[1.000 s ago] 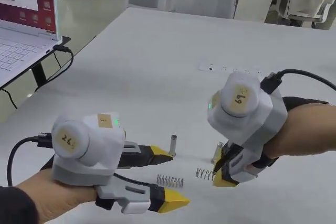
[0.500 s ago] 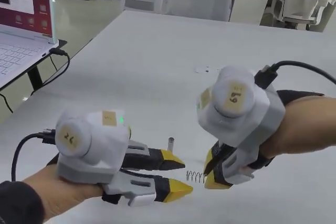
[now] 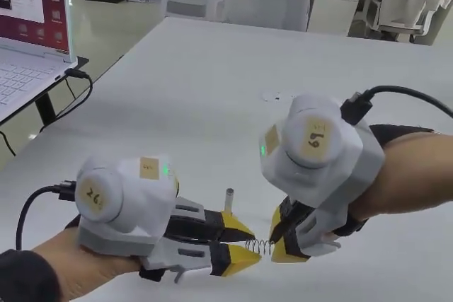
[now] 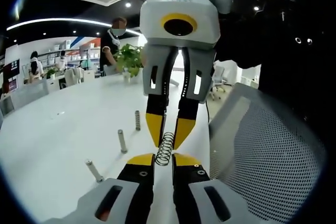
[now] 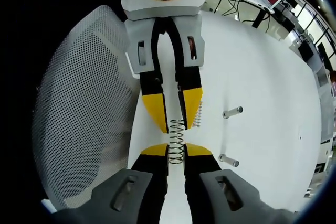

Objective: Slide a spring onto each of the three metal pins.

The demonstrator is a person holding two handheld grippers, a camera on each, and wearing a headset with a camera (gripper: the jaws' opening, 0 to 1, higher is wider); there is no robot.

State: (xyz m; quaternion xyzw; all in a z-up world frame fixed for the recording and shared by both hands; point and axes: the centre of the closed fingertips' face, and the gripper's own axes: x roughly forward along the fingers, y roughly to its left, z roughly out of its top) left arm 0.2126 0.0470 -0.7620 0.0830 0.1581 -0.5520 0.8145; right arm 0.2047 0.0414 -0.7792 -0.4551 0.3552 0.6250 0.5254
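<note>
Spring (image 3: 259, 247) held level just above the white table (image 3: 212, 83), spanning the short gap between the two grippers at the near edge of the scene.

Left gripper (image 3: 246, 244): jaws clenched on the spring's left end, the yellow tips pressed against the coils. Its round cap bears a tan label reading "26". A second small sticker on the housing is too faint to read. A green lamp is lit beside it.

Right gripper (image 3: 277, 235): jaws clamped on the spring's right end. Its cap label reads "69". A further sticker on its side is not legible. A green lamp shows on the housing.

In both gripper views the spring runs straight from one pair of yellow tips to the other pair, with only a few coils bare between them.

Pins: one upright metal pin (image 3: 229, 199) stands on the table just beyond the left gripper's tips, apart from the spring and bare. The left gripper view shows two bare pins (image 4: 122, 141) (image 4: 94, 170) to the left of the held spring. A second spring (image 4: 137, 120) rests on the tabletop near them.

Laptop (image 3: 28, 19), far left, is open. Its on-screen writing is too small to read.
</note>
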